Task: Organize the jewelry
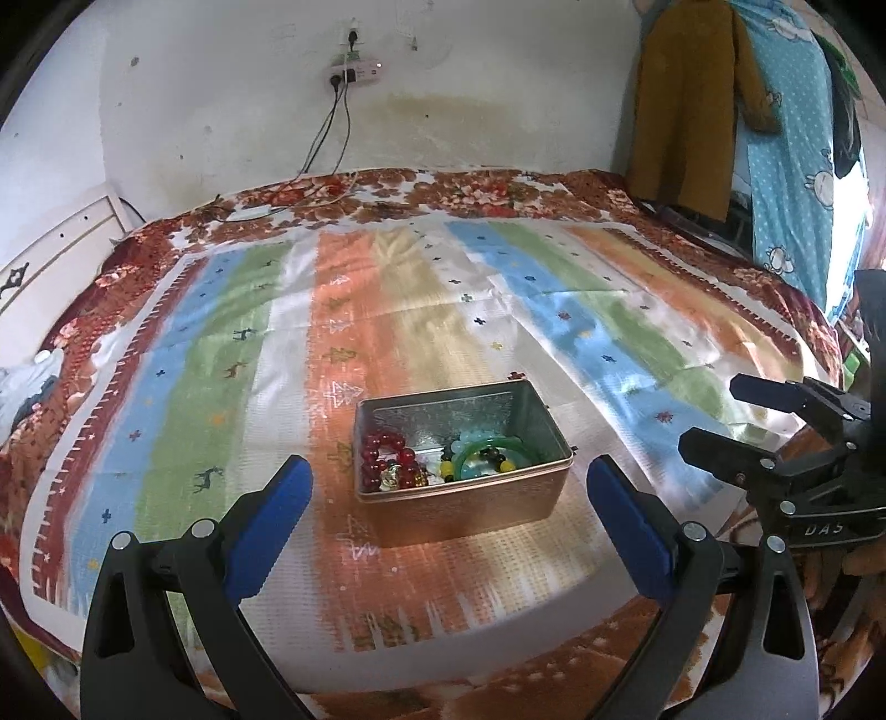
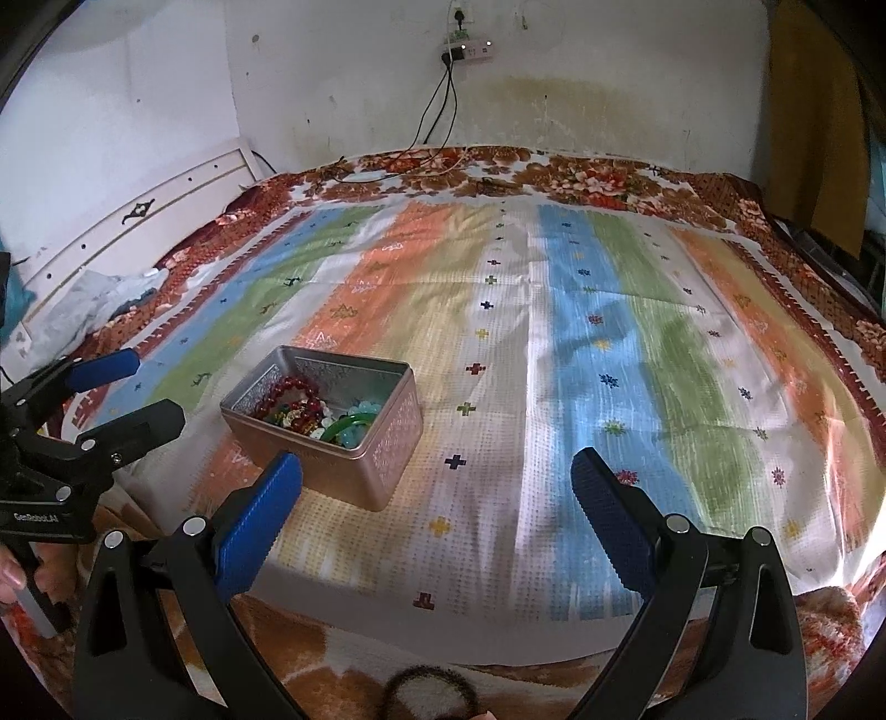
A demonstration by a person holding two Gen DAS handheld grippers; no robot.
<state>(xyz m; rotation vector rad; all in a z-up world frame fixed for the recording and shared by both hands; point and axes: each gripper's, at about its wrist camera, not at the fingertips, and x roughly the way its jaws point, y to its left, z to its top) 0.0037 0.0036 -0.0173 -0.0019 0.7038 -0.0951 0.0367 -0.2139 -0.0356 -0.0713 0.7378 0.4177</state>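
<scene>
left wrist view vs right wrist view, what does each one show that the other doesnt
Only the left wrist view shows the blue rabbit-print fabric hanging at the right, and the tin's red beads to the left of the green bangle.

Only the right wrist view shows the decorated end wall of the tin and a dark furry object at the bottom edge.

Both show the open metal tin holding a red bead bracelet and green bangle, the striped cloth, the wall power strip, and both grippers open and empty: left gripper, right gripper.
</scene>
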